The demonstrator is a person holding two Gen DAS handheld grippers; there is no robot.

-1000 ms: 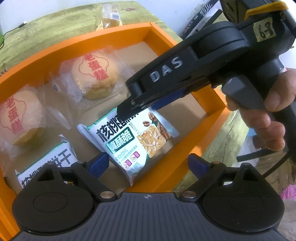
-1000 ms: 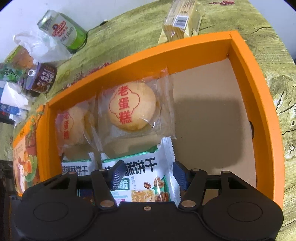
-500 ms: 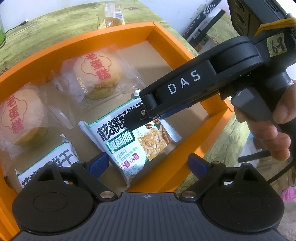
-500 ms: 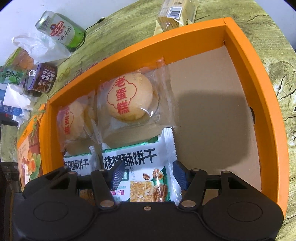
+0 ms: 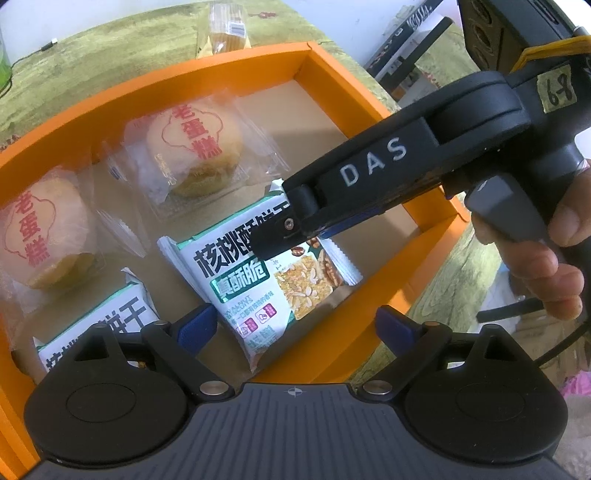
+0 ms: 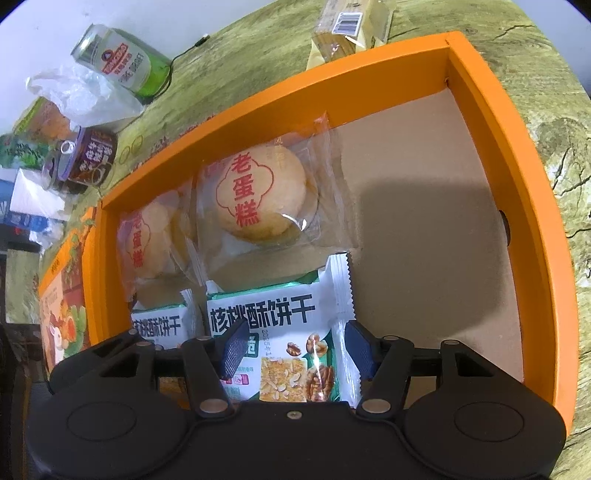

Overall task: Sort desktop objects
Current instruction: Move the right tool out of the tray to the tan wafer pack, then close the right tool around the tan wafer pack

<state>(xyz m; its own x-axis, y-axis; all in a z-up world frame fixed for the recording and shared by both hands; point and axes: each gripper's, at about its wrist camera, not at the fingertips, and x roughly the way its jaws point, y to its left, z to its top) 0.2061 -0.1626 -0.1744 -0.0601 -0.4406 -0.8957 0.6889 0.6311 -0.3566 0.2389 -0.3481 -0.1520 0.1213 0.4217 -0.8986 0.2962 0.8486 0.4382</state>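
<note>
I'm holding the right gripper [image 6: 293, 345] over the white-and-green walnut biscuit packet [image 6: 280, 347] lying in the orange cardboard box [image 6: 532, 206], fingers straddling it, contact unclear. My left gripper [image 5: 295, 326] is hanging wide apart, empty.

second walnut biscuit packet [image 5: 99, 328] half hidden behind left claw [image 5: 293, 328], box lid [image 6: 61, 314] cut off

— What carries it all?

— A bench [image 6: 546, 122] with a mottled green, cracked-wood pattern.

— And directly on it?

— An orange box [image 6: 532, 192] in the middle, a yellow cracker packet [image 6: 347, 29] just beyond its far wall, a green can [image 6: 122, 62] lying far left beside crumpled clear plastic [image 6: 81, 99], and a dark can [image 6: 85, 158] nearer.
</note>
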